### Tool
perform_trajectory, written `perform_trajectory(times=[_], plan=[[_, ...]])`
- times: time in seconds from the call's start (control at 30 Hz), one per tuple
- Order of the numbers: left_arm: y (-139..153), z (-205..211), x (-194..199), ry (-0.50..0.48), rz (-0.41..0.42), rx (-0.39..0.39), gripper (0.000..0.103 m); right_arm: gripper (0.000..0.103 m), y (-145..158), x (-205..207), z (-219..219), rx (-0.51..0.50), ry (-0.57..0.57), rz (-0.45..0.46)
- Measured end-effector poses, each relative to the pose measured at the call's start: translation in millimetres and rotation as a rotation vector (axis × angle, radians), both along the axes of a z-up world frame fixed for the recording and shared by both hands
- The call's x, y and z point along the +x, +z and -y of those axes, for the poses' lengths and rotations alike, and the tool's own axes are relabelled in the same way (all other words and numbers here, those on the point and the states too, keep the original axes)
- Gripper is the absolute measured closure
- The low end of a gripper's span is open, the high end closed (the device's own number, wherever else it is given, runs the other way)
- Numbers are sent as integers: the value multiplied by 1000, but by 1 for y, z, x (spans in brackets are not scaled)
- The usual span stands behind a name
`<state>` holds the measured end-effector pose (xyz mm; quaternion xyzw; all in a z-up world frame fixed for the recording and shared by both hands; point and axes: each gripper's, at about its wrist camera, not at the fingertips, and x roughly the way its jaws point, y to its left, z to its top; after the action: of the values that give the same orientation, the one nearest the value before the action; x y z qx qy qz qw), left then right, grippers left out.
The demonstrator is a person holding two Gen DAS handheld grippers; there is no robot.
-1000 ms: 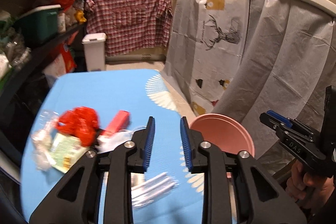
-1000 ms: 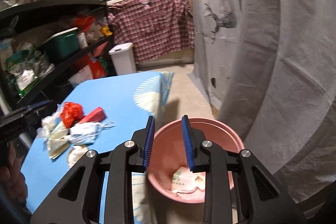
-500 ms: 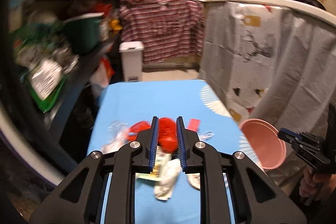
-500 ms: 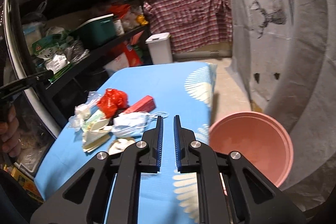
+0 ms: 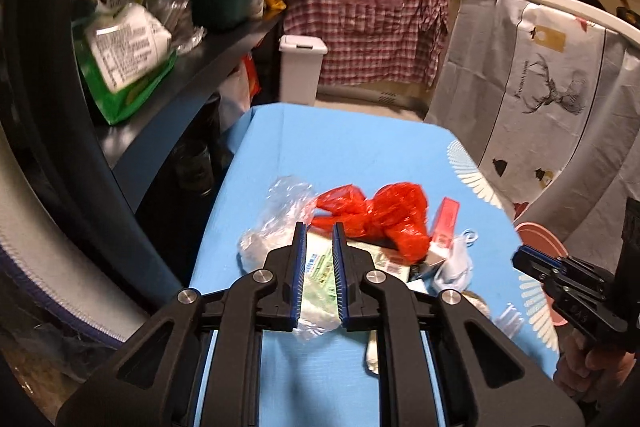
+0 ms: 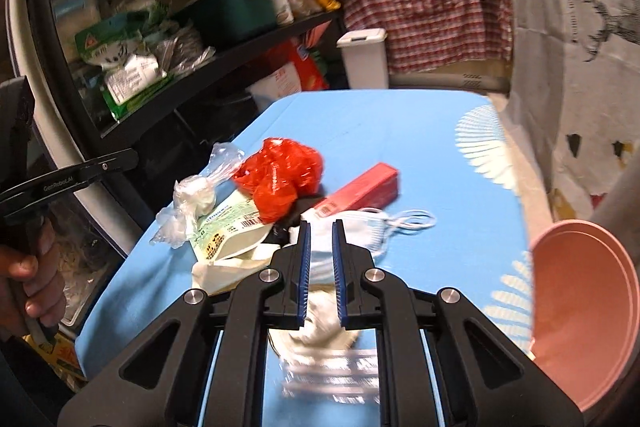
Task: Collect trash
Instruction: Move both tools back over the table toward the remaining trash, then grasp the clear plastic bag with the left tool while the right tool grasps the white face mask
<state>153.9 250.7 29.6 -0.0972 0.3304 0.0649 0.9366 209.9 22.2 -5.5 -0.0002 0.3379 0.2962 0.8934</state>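
A trash pile lies on the blue table [image 5: 340,147]: a red plastic bag [image 5: 380,215] [image 6: 280,175], a clear bag [image 5: 276,211] [image 6: 192,195], a green-white packet [image 5: 320,279] [image 6: 228,223], a red box [image 5: 444,223] [image 6: 360,187] and a face mask [image 6: 360,227]. My left gripper [image 5: 318,227] hovers over the packet, its jaws closing to a narrow gap with nothing pressed between them. My right gripper [image 6: 320,223] points at the mask, jaws nearly together and empty. A pink bin [image 6: 580,307] [image 5: 536,231] stands off the table's right edge.
Dark shelves [image 5: 180,75] crowded with packets and a green box run close along the left. A white pedal bin [image 5: 300,67] stands beyond the table's far end. Grey cloth with a deer print [image 5: 540,87] hangs on the right. A clear wrapper [image 6: 332,371] lies near the front.
Both views have swung left, from the pink bin to the trash pile, and come lower and closer. Both pairs of jaws have narrowed. Nothing has been picked up.
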Motion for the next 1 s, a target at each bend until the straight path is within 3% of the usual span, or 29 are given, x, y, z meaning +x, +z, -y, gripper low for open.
perform_trajectory(times=[0.17, 0.27, 0.33, 0.37, 0.43, 0.63, 0.77, 0.8, 0.93, 1.0], plan=[[-15, -12, 11, 17, -26, -6, 90, 90, -17, 15, -27, -24, 26, -38], [-21, -15, 20, 26, -43, 6, 87, 79, -26, 20, -40, -66, 31, -47], [-27, -17, 27, 29, -64, 3, 73, 76, -33, 23, -47, -95, 29, -54], [-31, -18, 32, 37, -76, 9, 59, 75, -35, 25, -49, -111, 27, -55], [-37, -18, 38, 45, -100, 23, 52, 73, -40, 28, -52, -133, 27, -61], [-64, -20, 57, 58, -203, 34, 51, 73, -46, 33, -52, -173, 17, -65], [-69, -18, 60, 48, -224, 40, 53, 74, -51, 33, -52, -190, 24, -70], [-70, -18, 61, 48, -228, 41, 59, 76, -52, 33, -52, -194, 24, -69], [-71, -19, 61, 42, -237, 47, 66, 92, -51, 32, -53, -187, 33, -72], [-69, -19, 58, 38, -231, 51, 70, 95, -47, 29, -52, -187, 37, -57]])
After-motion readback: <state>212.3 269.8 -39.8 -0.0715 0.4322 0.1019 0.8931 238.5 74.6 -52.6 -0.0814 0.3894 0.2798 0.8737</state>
